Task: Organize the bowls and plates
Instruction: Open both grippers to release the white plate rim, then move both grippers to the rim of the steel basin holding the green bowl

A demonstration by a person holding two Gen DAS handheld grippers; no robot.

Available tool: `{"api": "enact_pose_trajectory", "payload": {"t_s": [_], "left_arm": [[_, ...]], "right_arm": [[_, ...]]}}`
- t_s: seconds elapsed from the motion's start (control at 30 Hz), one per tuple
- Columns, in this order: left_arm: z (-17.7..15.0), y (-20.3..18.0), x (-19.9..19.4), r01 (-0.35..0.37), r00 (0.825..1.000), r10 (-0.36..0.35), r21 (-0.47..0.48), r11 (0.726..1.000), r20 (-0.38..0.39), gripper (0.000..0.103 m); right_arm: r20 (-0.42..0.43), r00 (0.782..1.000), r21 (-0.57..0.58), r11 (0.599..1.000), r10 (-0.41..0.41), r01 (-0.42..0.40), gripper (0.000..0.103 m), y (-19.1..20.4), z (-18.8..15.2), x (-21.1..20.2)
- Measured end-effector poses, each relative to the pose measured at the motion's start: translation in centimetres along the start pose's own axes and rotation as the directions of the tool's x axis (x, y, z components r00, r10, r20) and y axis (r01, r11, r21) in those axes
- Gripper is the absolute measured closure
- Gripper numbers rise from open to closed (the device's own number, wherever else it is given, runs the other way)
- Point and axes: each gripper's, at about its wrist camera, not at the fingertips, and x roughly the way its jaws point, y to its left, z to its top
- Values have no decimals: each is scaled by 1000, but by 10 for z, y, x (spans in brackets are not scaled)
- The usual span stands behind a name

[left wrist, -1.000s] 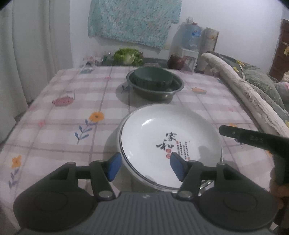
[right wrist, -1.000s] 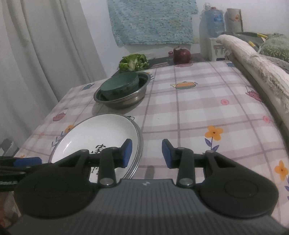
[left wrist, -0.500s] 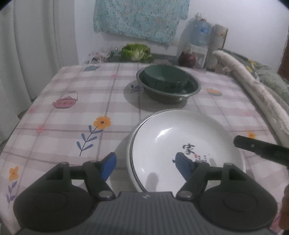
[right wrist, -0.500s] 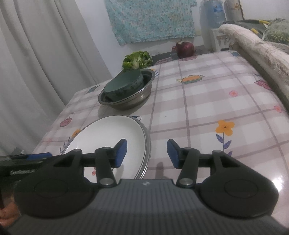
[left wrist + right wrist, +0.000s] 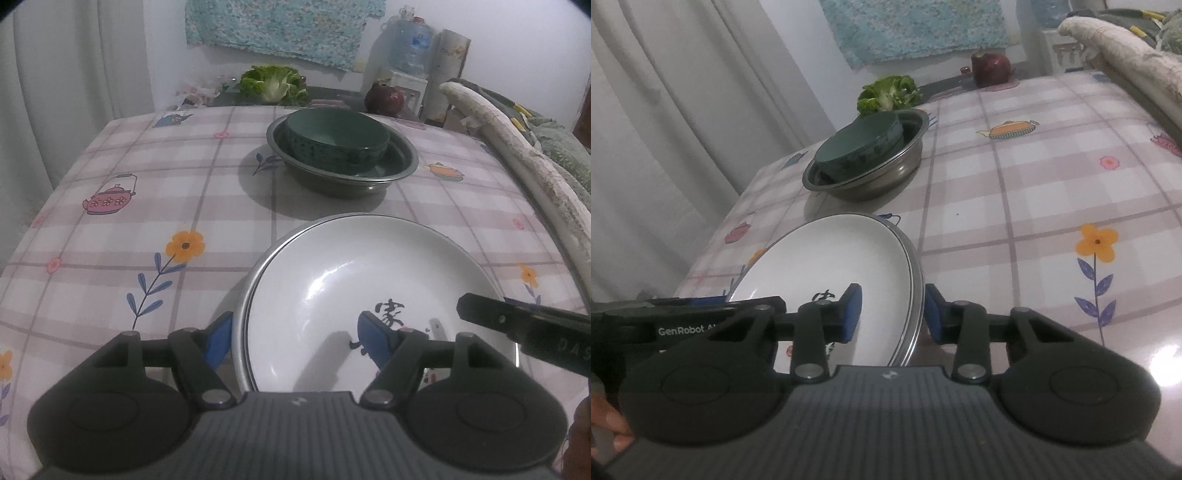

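The counter (image 5: 207, 192), covered with a plaid cloth printed with flowers and teapots, carries everything. Furthest back on it, a grey metal basin (image 5: 343, 177) is seen with a dark green round bowl (image 5: 336, 142) already sat inside, so the bowl half looks pretty much sorted.

Nearer the camera, a white ceramic plate with black characters painted on it (image 5: 332, 273) is found nested on what looks like a second, metal-rimmed plate (image 5: 911, 332); only the rim of that lower one shows, so the material can't be called for sure. The white plate looks glossy and clean, shallow, with a thin dark line round the edge.

What's probably left: the plate stack getting shifted to its final spot, wherever that's meant to be.

The left gripper (image 5: 295, 332) is held with its blue-padded fingers spread wide, 1 outside the plate's near-left rim and 1 over the plate's inside. The right gripper (image 5: 892, 313) is spread too, straddling the right-hand rim, 1 finger each side, nothing pinched yet.
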Motion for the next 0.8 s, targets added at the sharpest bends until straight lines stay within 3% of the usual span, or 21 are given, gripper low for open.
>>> {"api": "enact_pose_trajectory", "payload": {"t_s": [0.33,0.67,0.8], "left_arm": [[1,-23,0,72,997,-71,21,997,-23,31],[1,-29,-2,78,997,-77,28,997,-29,31],[0,-29,-6,68,997,-68,35,997,-23,31]], "right_arm": [[9,999,41,998,-50,50,68,-18,0,-16],[11,996,41,995,-90,89,66,-23,-2,-24],[13,993,31,993,-113,113,56,-20,-2,-25]]}}
